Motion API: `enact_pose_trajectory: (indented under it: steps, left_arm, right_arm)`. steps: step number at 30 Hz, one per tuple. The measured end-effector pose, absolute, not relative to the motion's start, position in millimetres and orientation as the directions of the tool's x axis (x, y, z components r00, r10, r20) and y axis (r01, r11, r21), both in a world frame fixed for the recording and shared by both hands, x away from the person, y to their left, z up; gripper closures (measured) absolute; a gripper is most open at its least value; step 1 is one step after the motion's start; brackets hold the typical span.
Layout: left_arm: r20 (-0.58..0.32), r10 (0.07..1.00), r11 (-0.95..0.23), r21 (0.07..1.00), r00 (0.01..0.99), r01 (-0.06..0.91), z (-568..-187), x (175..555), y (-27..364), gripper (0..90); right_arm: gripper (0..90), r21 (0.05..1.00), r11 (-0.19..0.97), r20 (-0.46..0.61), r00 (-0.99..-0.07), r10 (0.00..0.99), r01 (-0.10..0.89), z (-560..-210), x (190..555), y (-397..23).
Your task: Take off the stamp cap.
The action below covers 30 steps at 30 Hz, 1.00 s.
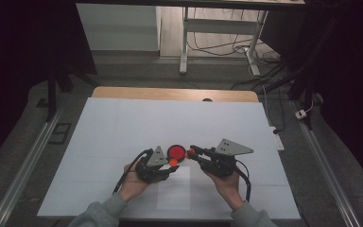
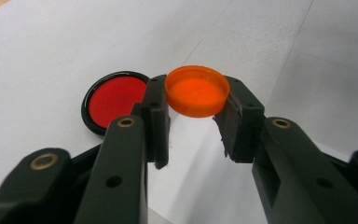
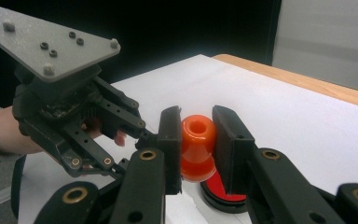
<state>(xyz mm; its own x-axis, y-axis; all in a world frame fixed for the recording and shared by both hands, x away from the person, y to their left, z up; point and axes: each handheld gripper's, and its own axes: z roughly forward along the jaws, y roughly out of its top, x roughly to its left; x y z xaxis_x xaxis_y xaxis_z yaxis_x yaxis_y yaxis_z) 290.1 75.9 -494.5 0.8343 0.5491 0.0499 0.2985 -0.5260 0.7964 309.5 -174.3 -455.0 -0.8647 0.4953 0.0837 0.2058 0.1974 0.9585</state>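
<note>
While the left hand-held gripper [image 2: 193, 123] clamps the orange cap [image 2: 197, 91] and the right hand-held gripper [image 3: 196, 140] grips the orange bottle [image 3: 197, 147], line them up squarely. I'd go slow near the tabletop's [image 1: 123, 127] front edge, beside the red lid [image 1: 176, 152].

On the white sheet-covered table [image 1: 123, 123], the flat round red disc with a black rim [image 1: 176, 152] lies near the front, about in the middle between left and right. The left gripper [image 1: 171, 164] stands just left and in front of this disc, and between its jaws sits the shallow orange plastic cap [image 2: 197, 90], raised above the sheet, with the disc behind and to the left of it. The right gripper [image 1: 192, 152] stands just right of the disc; the small orange plastic bottle [image 3: 197, 147] sits between its jaws, above the disc's edge. The two grippers point toward each other, close together.
</note>
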Motion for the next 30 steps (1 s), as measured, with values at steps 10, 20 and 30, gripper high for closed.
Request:
enact_pose_trajectory:
  steps: [10,20,30]
  left_arm:
    - [0.038,0.571,-0.499,0.809,0.82,0.31,-490.8,286.3,91.8,65.3]
    - [0.026,0.592,-0.474,0.819,0.806,0.322,-487.1,282.3,110.4,65.2]
    - [0.023,0.61,-0.463,0.821,0.792,0.333,-485.8,278.3,126.1,65.2]
  right_arm:
    - [72.9,0.956,0.212,0.073,-0.866,0.495,0.202,-457.4,309.2,-172.2]
    - [72.9,0.956,0.211,0.075,-0.862,0.501,0.205,-457.7,309.2,-172.7]
    - [72.9,0.953,0.222,0.067,-0.861,0.505,0.205,-458.9,309.3,-172.7]
